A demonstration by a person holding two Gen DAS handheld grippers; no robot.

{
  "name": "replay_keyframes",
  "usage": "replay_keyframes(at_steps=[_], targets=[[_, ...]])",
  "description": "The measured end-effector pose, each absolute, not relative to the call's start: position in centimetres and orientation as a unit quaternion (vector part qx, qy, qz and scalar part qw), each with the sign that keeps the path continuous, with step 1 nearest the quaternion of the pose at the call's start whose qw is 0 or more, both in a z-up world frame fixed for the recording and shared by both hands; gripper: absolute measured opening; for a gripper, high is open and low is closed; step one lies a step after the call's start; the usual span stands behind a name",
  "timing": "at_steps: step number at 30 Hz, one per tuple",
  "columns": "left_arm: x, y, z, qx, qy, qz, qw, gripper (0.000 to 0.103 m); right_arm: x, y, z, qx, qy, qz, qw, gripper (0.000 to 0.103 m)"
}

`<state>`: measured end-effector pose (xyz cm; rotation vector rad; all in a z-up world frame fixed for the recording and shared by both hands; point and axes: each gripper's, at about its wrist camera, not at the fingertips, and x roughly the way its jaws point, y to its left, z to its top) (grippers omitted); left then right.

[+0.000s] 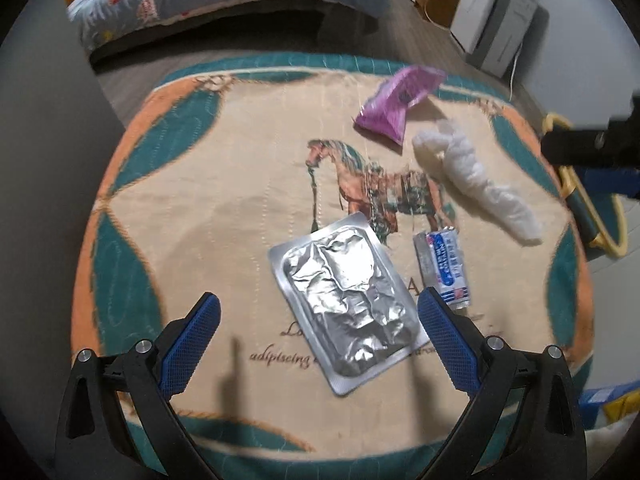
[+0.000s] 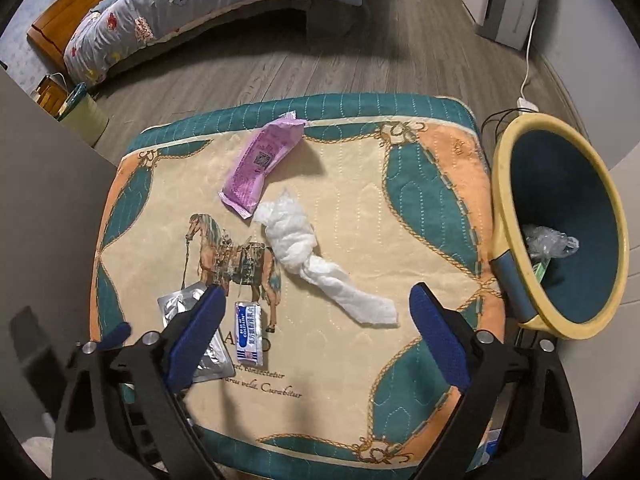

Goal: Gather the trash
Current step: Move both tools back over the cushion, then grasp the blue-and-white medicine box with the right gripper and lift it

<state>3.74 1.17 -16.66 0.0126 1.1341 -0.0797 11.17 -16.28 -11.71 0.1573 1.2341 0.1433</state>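
My left gripper (image 1: 318, 320) has two black plastic arms, each shaped like a long, hollowed-out wedge with an elongated cut-out near its outer edge. Round silver screw heads sit at the joints, two on each side. My fingers (image 1: 192, 344) are faced with deep blue pads, and the pad surface carries a fine diamond-grid texture. My right gripper (image 2: 316, 328) is built the same way: matte black linkage arms with the same slotted openings, silver screws at the pivots, and blue cross-hatched pads (image 2: 440, 344) tapering to rounded tips. From the left wrist view, part of that right gripper's black body shows at the far right edge, with a small screw and a strip of blue below it.
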Motion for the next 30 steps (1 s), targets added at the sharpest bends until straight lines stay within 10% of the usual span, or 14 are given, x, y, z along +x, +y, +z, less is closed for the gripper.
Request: replay_keyframes(at_steps=[12, 30], targets=[[3.9, 0.5, -18.2, 0.031, 0.550, -0.071, 0.831, 0.078, 11.6, -13.8, -13.8, 0.050, 0.603, 0.080, 0.792, 0.052], [4.9, 3.3, -18.2, 0.043, 0.548, -0.063, 0.833, 0.080, 10.6, -8.4, -19.2, 0.014, 0.671, 0.124, 0.731, 0.030]])
